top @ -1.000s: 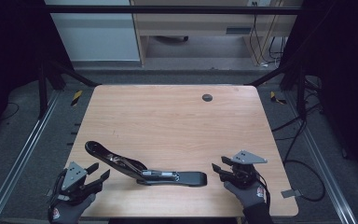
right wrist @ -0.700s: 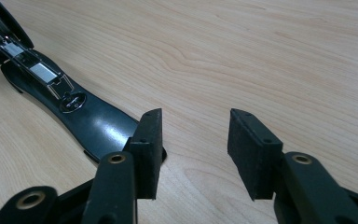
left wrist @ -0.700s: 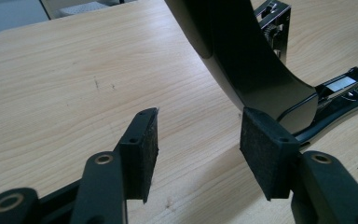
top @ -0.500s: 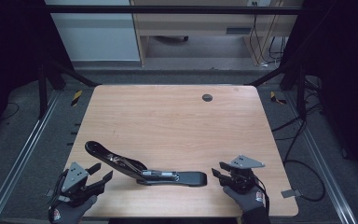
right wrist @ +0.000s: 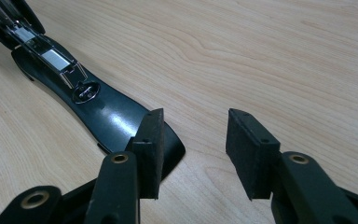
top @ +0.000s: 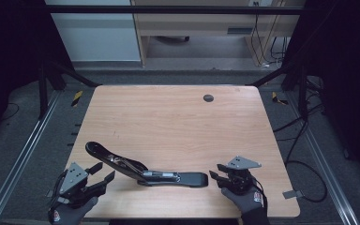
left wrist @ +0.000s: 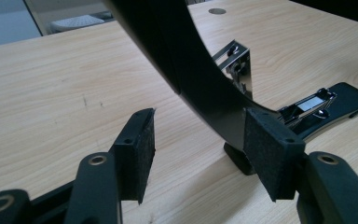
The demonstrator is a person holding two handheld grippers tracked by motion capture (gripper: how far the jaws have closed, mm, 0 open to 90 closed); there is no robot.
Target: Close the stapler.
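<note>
A long black plastic stapler with metal insides (top: 145, 169) lies opened on the pale wooden table (top: 178, 126), bearing no readable writing. The left gripper (top: 102, 174) and the right gripper (top: 214, 176) have jaws apart, gripping nothing.

— High view: from where?
— From above the near edge of the tabletop (top: 178, 122), facing forward and down; far enough off to take in all four corners, the floor around and furniture past the far edge.
— And the left gripper view?
— Low and very close, riding behind the left gripper (left wrist: 196, 154) near the near left corner, looking along the jaws across the tabletop toward the far right.
— Right gripper view?
— Equally close, just above the wood near the near edge on the right, angled down and toward the left.
— Anything shared?
— The long black stapler (top: 140, 169) by the near edge: whole from above, raised arm up close from the left, flat base end (right wrist: 107, 116) from the right.
</note>
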